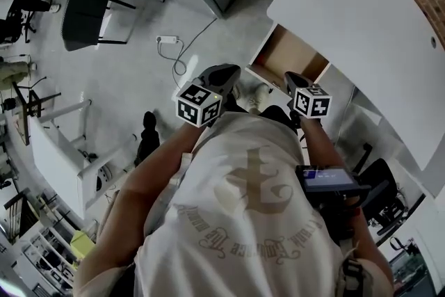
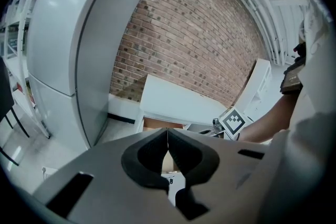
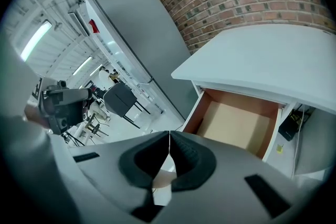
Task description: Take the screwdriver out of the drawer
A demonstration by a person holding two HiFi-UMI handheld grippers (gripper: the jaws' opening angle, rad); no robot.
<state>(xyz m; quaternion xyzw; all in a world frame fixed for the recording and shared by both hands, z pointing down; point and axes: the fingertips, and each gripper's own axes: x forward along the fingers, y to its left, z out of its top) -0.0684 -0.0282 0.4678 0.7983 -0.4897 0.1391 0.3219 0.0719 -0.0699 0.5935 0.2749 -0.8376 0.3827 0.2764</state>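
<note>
1. The screwdriver cannot be made out in any view; the drawer (image 3: 237, 124) stands pulled open under the white counter (image 3: 262, 55), showing its wooden bottom.
2. The right gripper (image 3: 169, 150) is near the drawer's front, jaws pressed together on nothing.
3. The left gripper (image 2: 167, 148) is beside it, jaws likewise together and holding nothing.
4. A brick wall (image 2: 194, 44) rises behind the counter.
</note>
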